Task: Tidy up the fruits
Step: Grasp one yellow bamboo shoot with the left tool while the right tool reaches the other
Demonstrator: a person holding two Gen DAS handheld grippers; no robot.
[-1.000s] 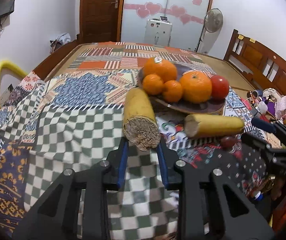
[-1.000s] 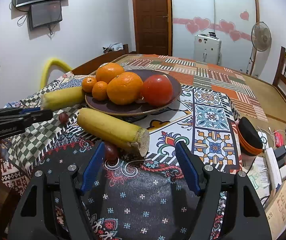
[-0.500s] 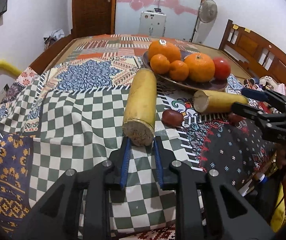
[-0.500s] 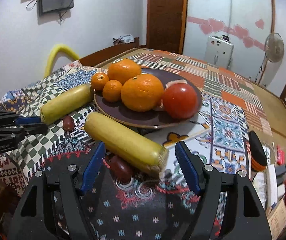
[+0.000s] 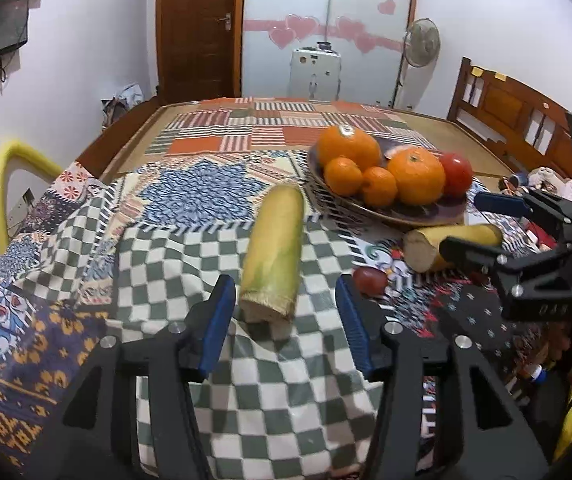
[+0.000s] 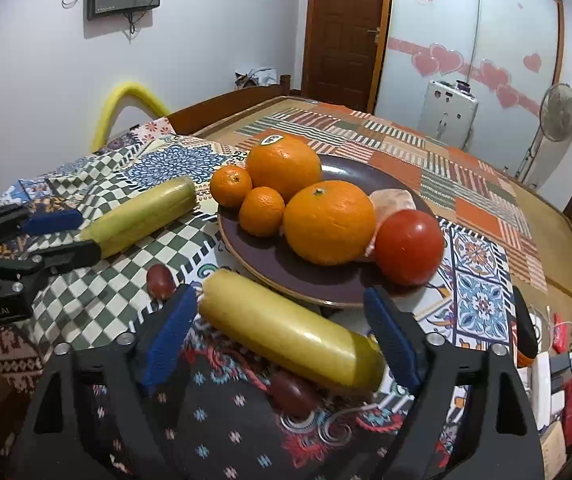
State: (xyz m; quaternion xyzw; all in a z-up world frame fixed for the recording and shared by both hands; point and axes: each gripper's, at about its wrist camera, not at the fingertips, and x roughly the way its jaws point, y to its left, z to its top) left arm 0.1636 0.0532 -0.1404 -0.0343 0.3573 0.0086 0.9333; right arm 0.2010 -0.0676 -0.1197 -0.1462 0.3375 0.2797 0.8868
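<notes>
A yellow-green cane piece [image 5: 274, 248] lies on the checkered cloth, its cut end between the blue pads of my left gripper [image 5: 286, 316]. Those jaws are opening and neither pad presses on it. A second cane piece [image 6: 286, 332] lies slantwise between the pads of my right gripper [image 6: 280, 308], whose jaws are opening too, without a grip. Behind them stands a dark plate [image 6: 338, 168] with oranges [image 6: 328, 222], mandarins [image 6: 262, 210] and a red fruit [image 6: 408, 246]. Small dark red fruits [image 6: 160, 280] lie loose on the cloth.
Patchwork cloth [image 5: 202, 196] covers the wide surface, which runs on behind the plate. Small household clutter [image 6: 558, 360] crowds the right edge. A yellow curved bar [image 5: 2, 184] stands at the left. My left gripper [image 6: 58, 236] shows at the left of the right wrist view.
The left jaws, shut on the cane's end before, have spread apart and the cane rests on the cloth. The right gripper has closed in over the second cane and widened.
</notes>
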